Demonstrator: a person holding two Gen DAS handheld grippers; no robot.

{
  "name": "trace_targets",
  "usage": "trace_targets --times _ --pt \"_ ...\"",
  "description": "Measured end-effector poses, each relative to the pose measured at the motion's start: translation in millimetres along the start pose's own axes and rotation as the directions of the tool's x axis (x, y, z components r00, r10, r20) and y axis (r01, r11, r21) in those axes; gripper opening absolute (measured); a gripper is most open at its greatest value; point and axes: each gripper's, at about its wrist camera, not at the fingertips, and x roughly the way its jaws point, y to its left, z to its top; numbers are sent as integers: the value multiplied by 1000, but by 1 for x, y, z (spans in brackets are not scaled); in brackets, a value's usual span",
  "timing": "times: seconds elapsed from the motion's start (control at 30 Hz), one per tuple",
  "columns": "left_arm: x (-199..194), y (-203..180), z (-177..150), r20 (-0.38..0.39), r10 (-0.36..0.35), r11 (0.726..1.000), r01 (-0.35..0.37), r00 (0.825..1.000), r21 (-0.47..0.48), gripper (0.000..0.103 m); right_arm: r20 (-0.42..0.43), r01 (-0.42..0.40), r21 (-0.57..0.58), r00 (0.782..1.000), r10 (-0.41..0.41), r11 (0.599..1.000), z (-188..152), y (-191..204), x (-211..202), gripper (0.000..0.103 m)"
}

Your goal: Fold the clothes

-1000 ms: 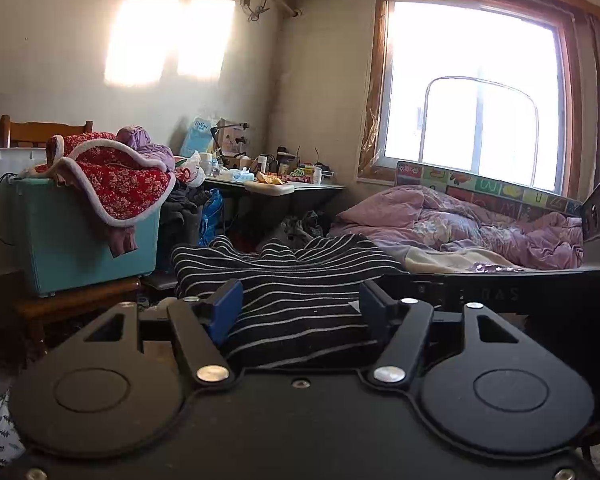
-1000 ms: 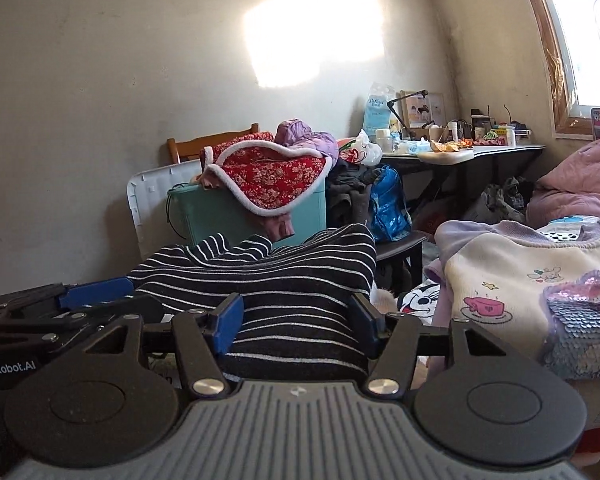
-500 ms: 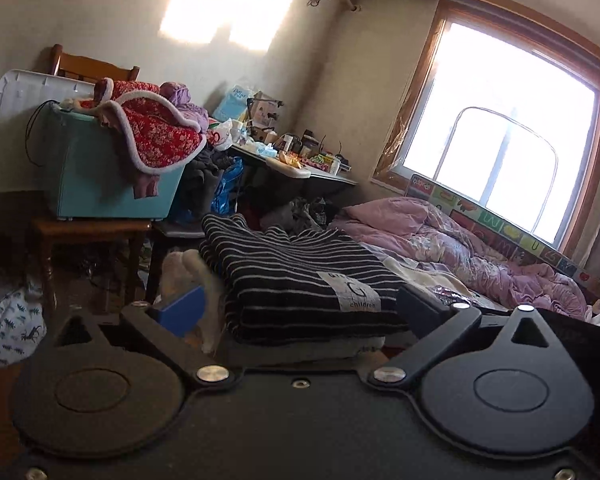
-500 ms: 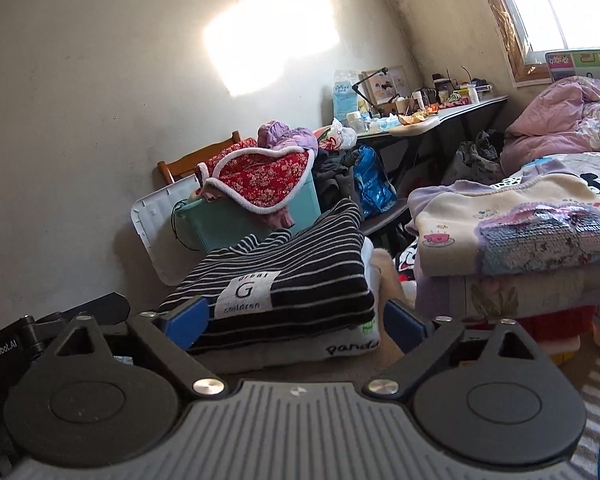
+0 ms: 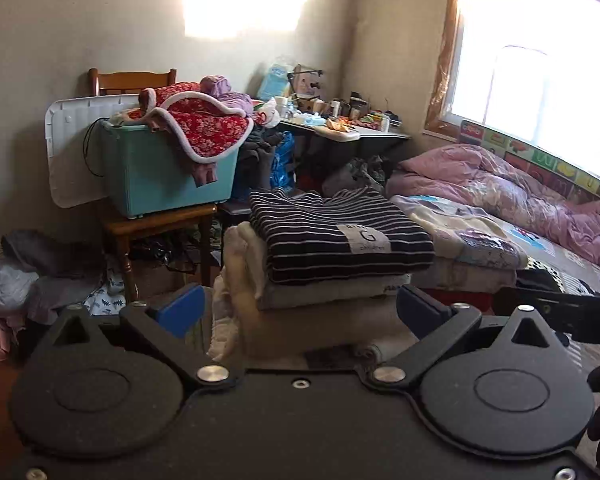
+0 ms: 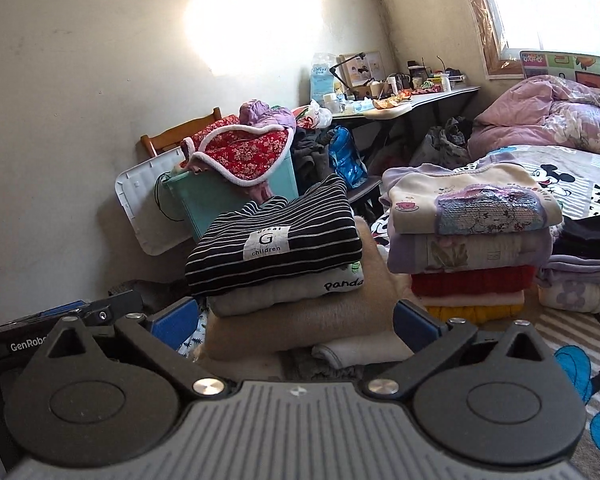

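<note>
We are seeing striped top [image 5: 336,232] lying folded atop left pile on bed [image 6: 572,184], at twelve o'clock from both tools, well apart from each. Long axis running nine-to-three in left view. Left tool [image 5: 300,312] standing released, nothing between jaws. Right tool [image 6: 296,324] opening jaws wide, also nothing between. We are judging neither hand clearly nearer. Next garment to fold: we are not making one out; bed near edge hidden behind tool bodies. Second folded pile [image 6: 472,236] sitting at one o'clock in right view.

The small items on the worktop [image 5: 342,136] are too tiny to identify, perhaps bottles; the window [image 5: 540,60] glare hides everything outside.
</note>
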Motion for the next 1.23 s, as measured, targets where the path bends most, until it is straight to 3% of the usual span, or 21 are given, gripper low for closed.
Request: trace_targets --times 0.27,0.47,0.6,1.23 --pt "-36 -21 -7 31 22 999 -23 999 44 103 4 51 -39 999 -51 998 -6 14 -43 103" --pt "-58 -45 -14 61 139 982 -146 988 119 103 17 78 -33 997 -77 996 -14 13 -71 103" --pt "-71 -47 -16 57 128 988 -133 990 82 103 25 87 -28 996 -86 996 -20 12 -88 103" --pt "-110 -71 -26 70 143 983 -150 987 102 103 64 94 14 993 -94 996 -34 10 -140 103"
